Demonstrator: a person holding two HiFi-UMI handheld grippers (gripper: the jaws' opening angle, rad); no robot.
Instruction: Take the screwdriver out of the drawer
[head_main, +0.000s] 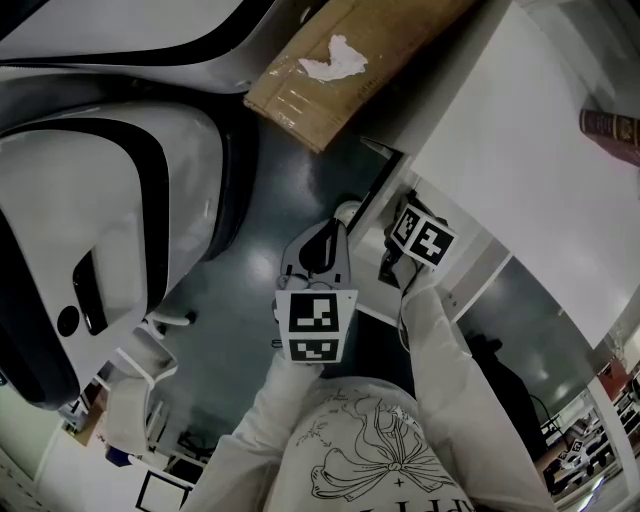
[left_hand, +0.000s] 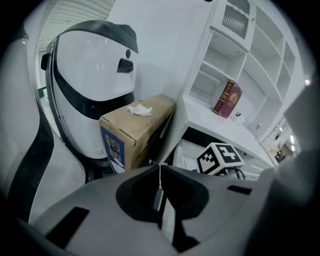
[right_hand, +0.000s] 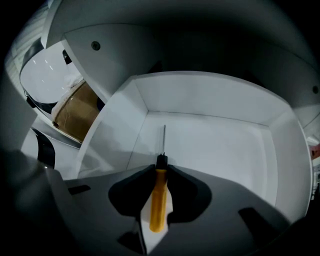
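A screwdriver (right_hand: 158, 197) with a yellow handle, a black collar and a thin metal shaft lies in the white drawer (right_hand: 225, 145), pointing toward its back wall. My right gripper (right_hand: 161, 164) reaches down into the drawer, and its jaws close on the handle near the collar. From the head view only its marker cube (head_main: 422, 236) shows at the drawer's edge; the fingertips are hidden. My left gripper (left_hand: 160, 167) hovers outside the drawer, to the left, jaws together with nothing between them. It also shows in the head view as the left gripper (head_main: 320, 250).
A cardboard box (left_hand: 135, 130) stands on the floor against the white cabinet, also seen as the box (head_main: 340, 60). A large white and black shell (head_main: 90, 230) fills the left. A red book (left_hand: 227, 98) stands on the white shelf unit (left_hand: 240, 45).
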